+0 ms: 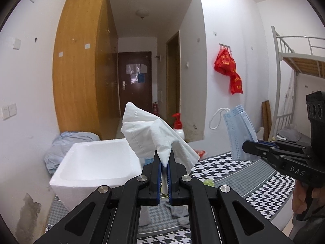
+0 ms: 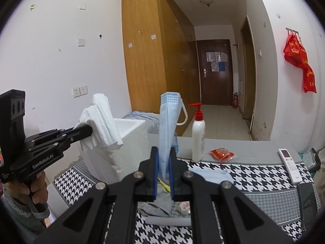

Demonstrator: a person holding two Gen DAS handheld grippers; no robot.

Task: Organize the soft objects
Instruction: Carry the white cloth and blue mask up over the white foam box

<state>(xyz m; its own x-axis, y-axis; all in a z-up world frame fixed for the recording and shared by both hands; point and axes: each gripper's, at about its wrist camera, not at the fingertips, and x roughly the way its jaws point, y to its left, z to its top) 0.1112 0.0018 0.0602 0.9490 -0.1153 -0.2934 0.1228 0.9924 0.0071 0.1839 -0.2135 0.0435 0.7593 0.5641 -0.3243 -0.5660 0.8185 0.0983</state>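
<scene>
My left gripper (image 1: 165,156) is shut on a crumpled white tissue (image 1: 150,134) that stands up above its fingers. The same tissue (image 2: 100,122) and left gripper (image 2: 86,130) show at the left of the right wrist view, just in front of the white foam box (image 2: 130,142). My right gripper (image 2: 163,154) is shut on a folded blue face mask (image 2: 167,126) with a white ear loop; the mask (image 1: 240,130) and right gripper (image 1: 248,146) appear at the right of the left wrist view. The foam box (image 1: 91,162) is open-topped and sits left of both grippers.
A houndstooth cloth covers the table (image 2: 254,174). On it stand a white pump bottle with red top (image 2: 198,134), a red packet (image 2: 221,154), a white remote (image 2: 289,164), another blue mask (image 2: 211,174) and grey cloth (image 2: 160,201). A blue fabric bundle (image 1: 61,142) lies behind the box.
</scene>
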